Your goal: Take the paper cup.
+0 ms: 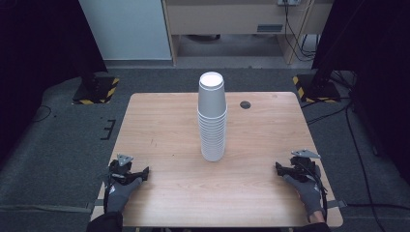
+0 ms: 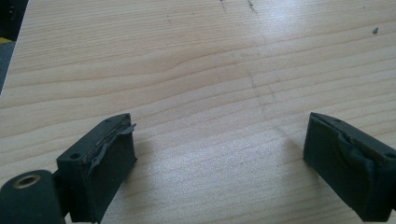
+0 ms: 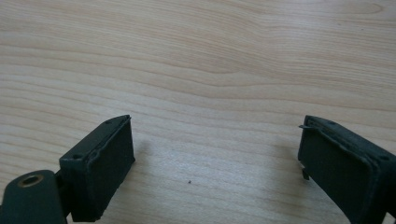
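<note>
Tongs sat low on both sides of the frame, and neither had anything in it. The left gripper (image 1: 140, 173), in the lower left of the high view, had its jaws spread wide; in the left gripper view its two black pads (image 2: 109, 161) stood far apart with bare wood between them. The right gripper (image 1: 280, 166), in the lower right, matched it: jaws wide, nothing held, only wood grain showing between the pads (image 3: 105, 163) in the right gripper view. Both rested at the near edge of the table (image 1: 159, 125), each in a gloved hand.

Out from there, the stack of cups (image 1: 212, 118) stood upright in the middle of the frame, well apart from both grippers, white cups nested upside down with the topmost standing proud of the rest. A small dark hole (image 1: 245, 104) sat in the tabletop just to the stack's upper right.

The risks, as I judged them, came down to that tall, light stack. A gripper coming in from the side and catching it anywhere but cleanly would likely tip it over. Paper cups crush easily, so a hard squeeze could dent the wall. Tightly nested cups might also come away two or three together, or drag the stack along unless the other gripper steadied it.
</note>
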`<move>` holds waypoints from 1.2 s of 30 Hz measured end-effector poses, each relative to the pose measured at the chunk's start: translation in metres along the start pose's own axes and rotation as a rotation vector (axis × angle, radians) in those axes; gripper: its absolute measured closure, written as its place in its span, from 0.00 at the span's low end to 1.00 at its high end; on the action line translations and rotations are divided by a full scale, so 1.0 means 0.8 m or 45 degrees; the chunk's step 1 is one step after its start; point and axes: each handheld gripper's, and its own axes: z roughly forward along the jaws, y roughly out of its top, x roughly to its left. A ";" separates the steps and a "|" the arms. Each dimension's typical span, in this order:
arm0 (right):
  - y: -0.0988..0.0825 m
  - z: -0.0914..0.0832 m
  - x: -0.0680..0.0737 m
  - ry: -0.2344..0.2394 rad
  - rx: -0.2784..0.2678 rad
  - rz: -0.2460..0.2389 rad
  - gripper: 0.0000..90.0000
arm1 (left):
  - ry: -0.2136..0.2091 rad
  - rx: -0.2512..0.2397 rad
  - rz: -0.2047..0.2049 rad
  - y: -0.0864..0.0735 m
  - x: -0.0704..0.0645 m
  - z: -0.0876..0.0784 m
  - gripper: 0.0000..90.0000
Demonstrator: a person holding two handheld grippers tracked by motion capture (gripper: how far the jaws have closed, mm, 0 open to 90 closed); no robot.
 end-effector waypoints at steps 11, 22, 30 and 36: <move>0.018 -0.030 0.021 0.058 -0.187 -0.022 0.12 | 0.009 0.000 -0.008 0.000 -0.001 0.000 0.09; 0.043 -0.057 0.042 0.136 -0.311 -0.013 0.13 | 0.000 0.009 0.000 0.000 -0.002 0.000 0.06; 0.061 -0.076 0.056 0.207 -0.406 -0.024 0.12 | 0.000 0.007 0.001 0.000 -0.002 0.000 0.06; 0.069 -0.084 0.061 0.231 -0.438 -0.023 0.12 | -0.014 0.007 0.011 -0.001 -0.002 -0.001 0.06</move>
